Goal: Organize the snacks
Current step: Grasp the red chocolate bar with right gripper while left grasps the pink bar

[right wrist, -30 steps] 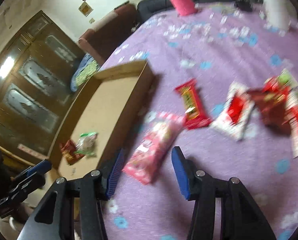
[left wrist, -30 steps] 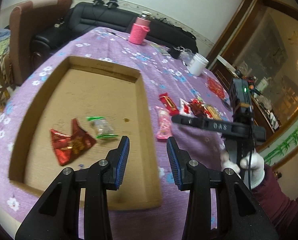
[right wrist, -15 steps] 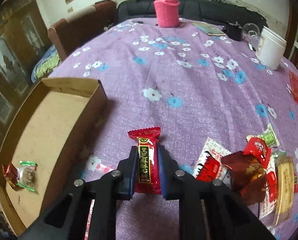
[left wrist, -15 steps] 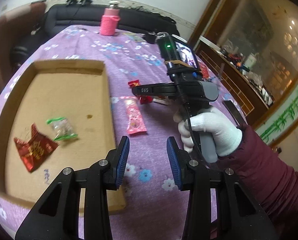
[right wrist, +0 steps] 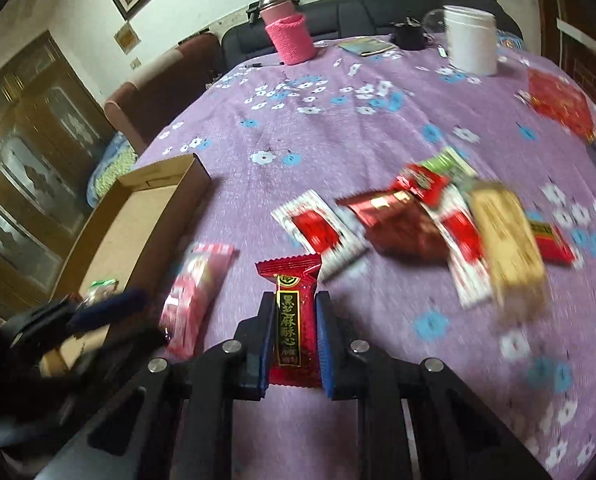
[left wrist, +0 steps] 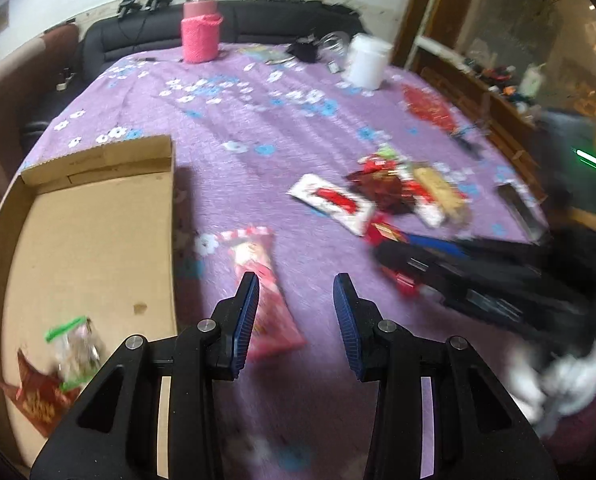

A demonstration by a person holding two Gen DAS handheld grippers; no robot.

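Note:
My right gripper point(right wrist: 292, 340) is shut on a red snack packet with gold lettering point(right wrist: 292, 316), held above the purple tablecloth. My left gripper point(left wrist: 296, 320) is open and empty, just above a pink snack packet point(left wrist: 262, 280) that lies beside the cardboard tray point(left wrist: 170, 208). The tray holds a clear green-ended candy point(left wrist: 74, 344) and a red wrapper point(left wrist: 38, 400). The pink packet point(right wrist: 196, 296) and tray point(right wrist: 166, 216) also show in the right wrist view. A pile of red, white and tan snacks point(right wrist: 438, 216) lies on the cloth to the right.
A pink-sleeved flask point(left wrist: 200, 28) and a white jar point(left wrist: 368, 60) stand at the far side of the table. A red packet point(right wrist: 560, 104) lies at far right. A dark sofa point(left wrist: 258, 20) is behind the table. The right hand's gripper point(left wrist: 478, 276) crosses the left view.
The right gripper, shut on the red packet, has lifted it and swung toward the tray. The left gripper has moved right, off the tray, over the pink packet.

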